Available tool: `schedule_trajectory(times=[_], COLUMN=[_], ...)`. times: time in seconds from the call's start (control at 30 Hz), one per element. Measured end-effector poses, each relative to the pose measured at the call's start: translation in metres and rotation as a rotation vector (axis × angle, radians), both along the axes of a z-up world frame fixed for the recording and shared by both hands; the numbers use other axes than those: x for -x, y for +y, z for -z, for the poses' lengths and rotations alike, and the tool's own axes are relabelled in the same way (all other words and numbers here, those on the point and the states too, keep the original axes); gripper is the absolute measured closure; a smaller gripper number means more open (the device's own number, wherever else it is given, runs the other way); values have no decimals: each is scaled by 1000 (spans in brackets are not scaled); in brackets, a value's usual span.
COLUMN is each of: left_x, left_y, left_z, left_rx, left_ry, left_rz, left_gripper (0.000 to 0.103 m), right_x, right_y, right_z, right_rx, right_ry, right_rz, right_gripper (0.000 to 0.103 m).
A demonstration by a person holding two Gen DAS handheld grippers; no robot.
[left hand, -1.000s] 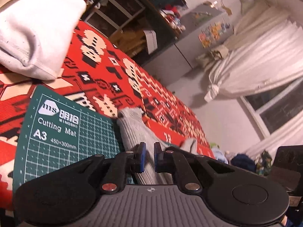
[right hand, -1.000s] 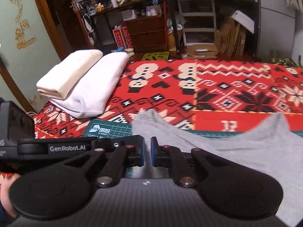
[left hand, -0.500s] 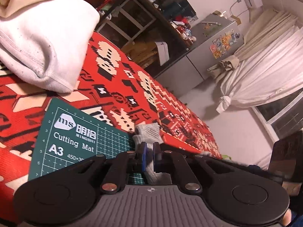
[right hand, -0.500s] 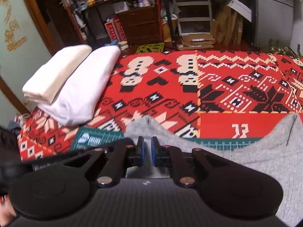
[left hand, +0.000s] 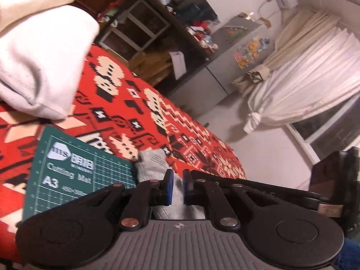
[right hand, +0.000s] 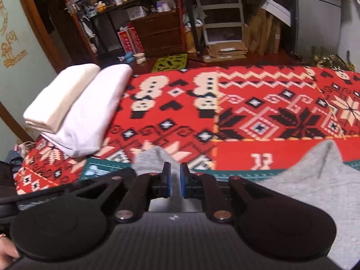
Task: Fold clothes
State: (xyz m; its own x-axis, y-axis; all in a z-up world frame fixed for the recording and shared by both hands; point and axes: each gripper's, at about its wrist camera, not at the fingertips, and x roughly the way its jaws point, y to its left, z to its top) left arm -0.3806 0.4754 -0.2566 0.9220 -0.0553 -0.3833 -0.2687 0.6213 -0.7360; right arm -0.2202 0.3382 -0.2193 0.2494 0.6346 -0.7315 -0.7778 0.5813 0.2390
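1. Lying lower centre of both views: grey ribbed-knit garment (right hand: 299,186), soft, across green cutting mat (left hand: 74,177) and red patterned blanket (right hand: 225,112).
2. Left gripper (left hand: 176,185), right gripper (right hand: 174,180): blue-padded jaws narrowly parted; grey fabric between, grip uncertain.
3. Mat print: "Cutting Mat", "A3".
4. Upper left: folded white cloths (right hand: 90,112).

A bed covered by a red blanket (right hand: 258,153) with black and cream geometric patterns. A green cutting mat (left hand: 74,180) lies on its near edge. A grey garment (right hand: 303,186) is spread over the mat and blanket. Two folded cloths, one cream (right hand: 60,99) and one white (right hand: 94,112), rest side by side at the left.
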Motion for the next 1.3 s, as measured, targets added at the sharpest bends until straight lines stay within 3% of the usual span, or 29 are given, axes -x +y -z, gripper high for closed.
schedule_trajectory(times=[0.23, 0.53, 0.63, 0.93, 1.03, 1.3], left_x=[-5, -6, -6, -9, -9, -9], left_y=[-2, -2, -2, -8, -8, -8], left_z=[11, 15, 14, 11, 12, 12], left_rx=[39, 39, 37, 27, 34, 38], left_ry=[27, 23, 18, 2, 4, 2], left_rz=[20, 30, 30, 72, 72, 78], left_gripper=[97, 97, 97, 96, 96, 96], right_x=[-26, -53, -48, -14, -12, -29], right_y=[-43, -98, -108, -65, -55, -74], right_z=[16, 15, 8, 11, 17, 8], right_rx=[-25, -63, -95, -45, 8, -29], right_ry=[69, 82, 73, 49, 19, 15], right_rz=[95, 227, 219, 57, 70, 166], right_gripper=[93, 92, 91, 91, 93, 91])
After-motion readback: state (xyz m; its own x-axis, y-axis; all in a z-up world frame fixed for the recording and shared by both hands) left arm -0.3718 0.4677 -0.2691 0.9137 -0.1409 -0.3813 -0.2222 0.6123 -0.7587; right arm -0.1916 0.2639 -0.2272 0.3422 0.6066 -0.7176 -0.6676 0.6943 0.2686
